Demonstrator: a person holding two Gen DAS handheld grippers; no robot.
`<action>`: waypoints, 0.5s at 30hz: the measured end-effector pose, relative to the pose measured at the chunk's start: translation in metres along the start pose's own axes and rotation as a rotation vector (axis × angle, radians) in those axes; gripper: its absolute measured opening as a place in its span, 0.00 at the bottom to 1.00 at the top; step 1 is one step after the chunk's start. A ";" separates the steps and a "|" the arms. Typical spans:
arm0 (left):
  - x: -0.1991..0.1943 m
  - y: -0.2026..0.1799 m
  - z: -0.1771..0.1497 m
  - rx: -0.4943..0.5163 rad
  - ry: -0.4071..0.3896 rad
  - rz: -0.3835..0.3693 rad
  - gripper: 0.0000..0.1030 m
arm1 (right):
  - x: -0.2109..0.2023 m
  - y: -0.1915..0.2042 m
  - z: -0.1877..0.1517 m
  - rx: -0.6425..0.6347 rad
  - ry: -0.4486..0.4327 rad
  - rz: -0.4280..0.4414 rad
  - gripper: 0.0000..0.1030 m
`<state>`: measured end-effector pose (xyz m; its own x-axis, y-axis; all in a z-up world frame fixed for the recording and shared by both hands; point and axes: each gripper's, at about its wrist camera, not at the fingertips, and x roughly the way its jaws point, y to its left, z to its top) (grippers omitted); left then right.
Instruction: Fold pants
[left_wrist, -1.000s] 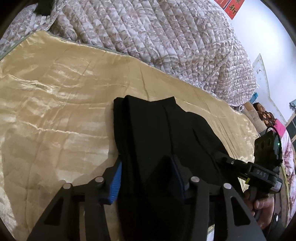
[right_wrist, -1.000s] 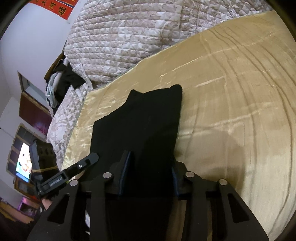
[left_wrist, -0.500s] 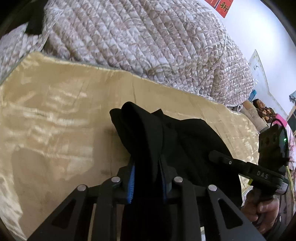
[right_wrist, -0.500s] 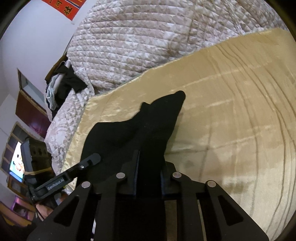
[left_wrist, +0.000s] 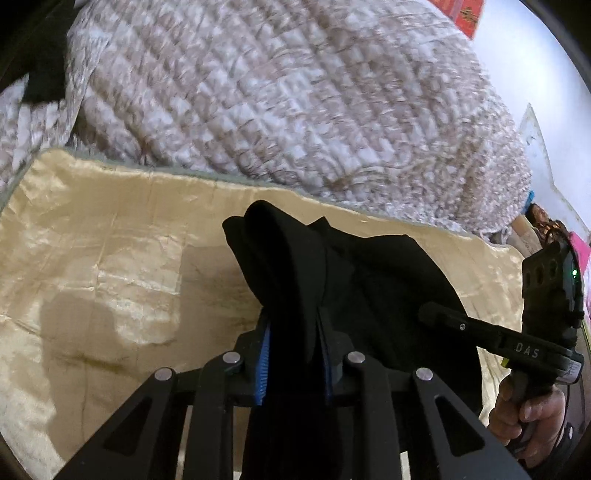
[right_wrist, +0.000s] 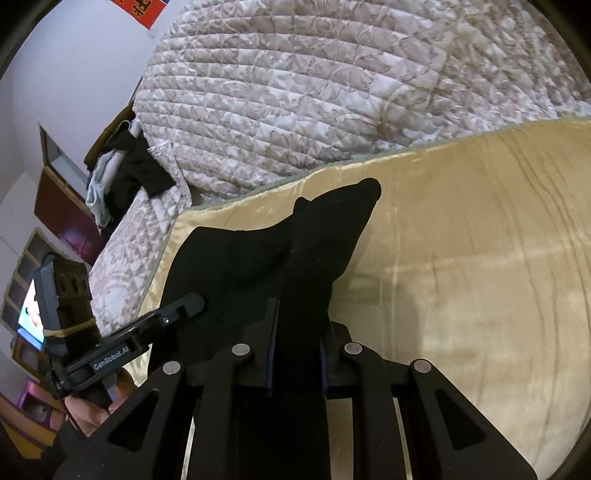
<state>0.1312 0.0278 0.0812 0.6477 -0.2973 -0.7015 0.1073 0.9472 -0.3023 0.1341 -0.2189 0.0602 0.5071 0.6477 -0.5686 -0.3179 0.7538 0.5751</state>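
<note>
Nearest the left wrist camera, the left tongs (left_wrist: 295, 354) are clamped on a bunched fold of the black pants (left_wrist: 354, 280), blue pad faces pressed to the cloth on both sides. In the right wrist view the right tongs (right_wrist: 297, 354) likewise pinch a ridge of the pants (right_wrist: 258, 258). Each grip lifts its part of the fabric into a peak above the gold satin sheet (left_wrist: 110, 258) on the bed, while the rest of the garment sags between the two.

Only the left view shows the right tongs from outside, with the right hand (left_wrist: 528, 410) wrapped round their handle; only the right view shows the left hand (right_wrist: 92, 406) under the other tool. The right view alone takes in a heap of dark and pale clothes (right_wrist: 125, 173) far off on the bed and a lit screen (right_wrist: 31, 317) at the frame edge.

Beyond the pants lies the quilted bedspread (right_wrist: 295, 92), blurred in the left view. The near end of the pants is hidden behind the tool bodies in both views, and black on black hides their seams and waistband.
</note>
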 end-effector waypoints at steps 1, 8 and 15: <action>0.009 0.007 -0.001 -0.004 0.015 0.007 0.25 | 0.006 -0.003 0.003 0.004 0.004 0.001 0.16; 0.014 0.030 -0.007 -0.045 0.023 0.074 0.37 | 0.036 -0.042 0.001 0.068 0.067 -0.069 0.33; -0.035 0.000 -0.024 0.017 -0.081 0.080 0.35 | -0.011 0.000 -0.014 -0.119 -0.041 -0.236 0.33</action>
<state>0.0901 0.0357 0.0901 0.7138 -0.2102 -0.6680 0.0648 0.9696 -0.2359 0.1172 -0.2247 0.0582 0.6093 0.4496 -0.6532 -0.2779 0.8925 0.3552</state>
